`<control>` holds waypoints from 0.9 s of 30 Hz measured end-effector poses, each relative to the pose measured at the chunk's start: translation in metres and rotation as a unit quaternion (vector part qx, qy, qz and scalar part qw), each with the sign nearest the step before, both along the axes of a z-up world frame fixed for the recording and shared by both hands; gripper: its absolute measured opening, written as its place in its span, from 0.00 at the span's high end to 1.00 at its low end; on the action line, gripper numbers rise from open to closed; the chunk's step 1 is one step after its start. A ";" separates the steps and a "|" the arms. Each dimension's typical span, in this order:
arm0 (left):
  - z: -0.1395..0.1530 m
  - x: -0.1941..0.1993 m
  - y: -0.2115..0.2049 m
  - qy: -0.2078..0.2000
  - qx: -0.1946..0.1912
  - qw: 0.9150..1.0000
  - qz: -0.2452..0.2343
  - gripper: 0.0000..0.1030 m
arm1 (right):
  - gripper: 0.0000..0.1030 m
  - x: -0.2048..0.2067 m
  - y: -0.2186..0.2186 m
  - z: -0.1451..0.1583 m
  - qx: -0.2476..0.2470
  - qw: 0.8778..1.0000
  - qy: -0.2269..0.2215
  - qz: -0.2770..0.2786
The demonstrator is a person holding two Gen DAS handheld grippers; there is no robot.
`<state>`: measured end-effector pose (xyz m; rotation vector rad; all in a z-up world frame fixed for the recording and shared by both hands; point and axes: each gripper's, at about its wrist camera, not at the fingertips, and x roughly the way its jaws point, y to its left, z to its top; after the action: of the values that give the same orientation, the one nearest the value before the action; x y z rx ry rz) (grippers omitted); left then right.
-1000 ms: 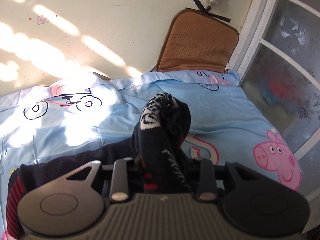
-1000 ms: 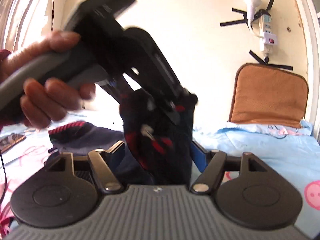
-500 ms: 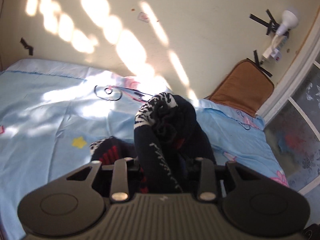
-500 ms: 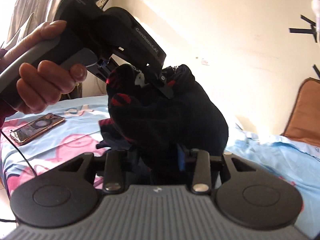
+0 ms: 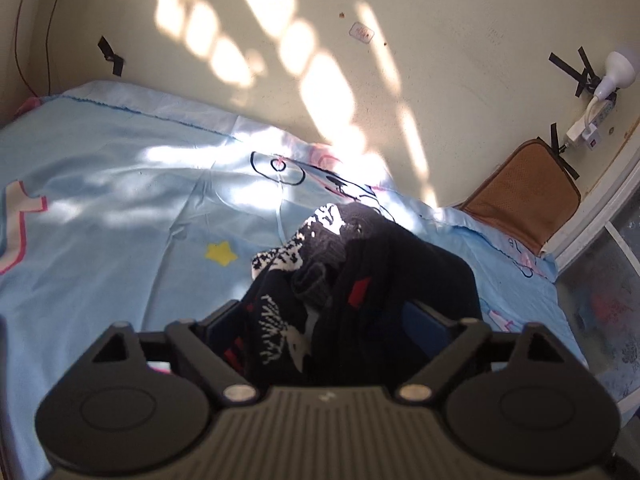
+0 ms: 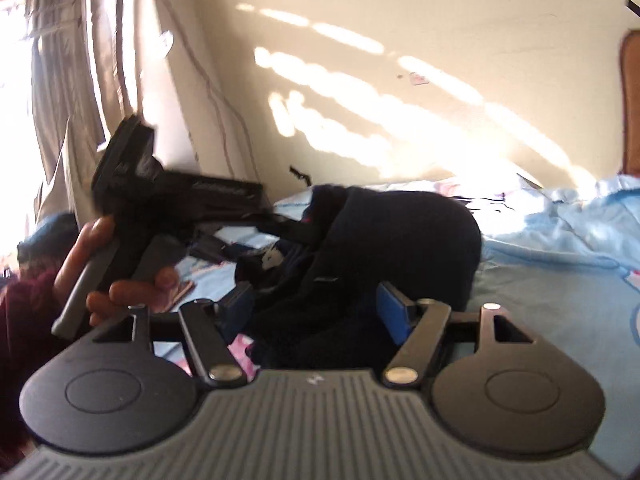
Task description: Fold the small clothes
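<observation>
- Sunlit cream wall behind; blue cartoon bedsheet (image 5: 120,216) fills the left-wrist frame.
- Dark sock bundle (image 5: 360,280) lies lower centre on the sheet, long axis running away from the camera.
- Left gripper (image 5: 324,320) jaws opening, bundle between, pads clear.
- Right gripper (image 6: 316,312) opening too, bundle directly ahead.

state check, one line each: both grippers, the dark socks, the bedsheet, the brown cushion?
left gripper: jaws opening, spread wide, socks between them, pads apparently off the fabric
right gripper: jaws opening, socks between them, no clear pinch
dark socks: bundled together, lying on the bedsheet, not flat
bedsheet: spread out, lightly wrinkled, partly sunlit
brown cushion: propped against the wall in the corner
</observation>
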<state>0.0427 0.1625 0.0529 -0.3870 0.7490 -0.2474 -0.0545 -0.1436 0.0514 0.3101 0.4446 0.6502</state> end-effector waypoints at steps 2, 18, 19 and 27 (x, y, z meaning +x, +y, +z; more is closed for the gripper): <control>0.006 -0.007 0.000 -0.016 0.019 1.000 0.009 0.03 | 0.23 0.011 -0.022 -0.005 0.041 0.998 0.036 -0.038; -0.018 -0.012 -0.041 0.011 0.115 0.993 0.002 0.00 | 0.19 0.069 -0.032 -0.047 0.144 0.969 0.198 -0.045; -0.019 -0.012 -0.041 0.013 0.115 0.993 0.004 0.00 | 0.18 0.069 -0.031 -0.049 0.148 0.968 0.198 -0.043; -0.028 -0.021 -0.051 0.001 0.145 0.989 0.038 0.00 | 0.15 0.061 -0.037 -0.062 0.180 0.971 0.158 -0.019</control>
<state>0.0214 0.1119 0.0248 -0.1387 0.7578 -0.0632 0.0064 -0.1801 -0.0104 0.7726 0.6237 0.6456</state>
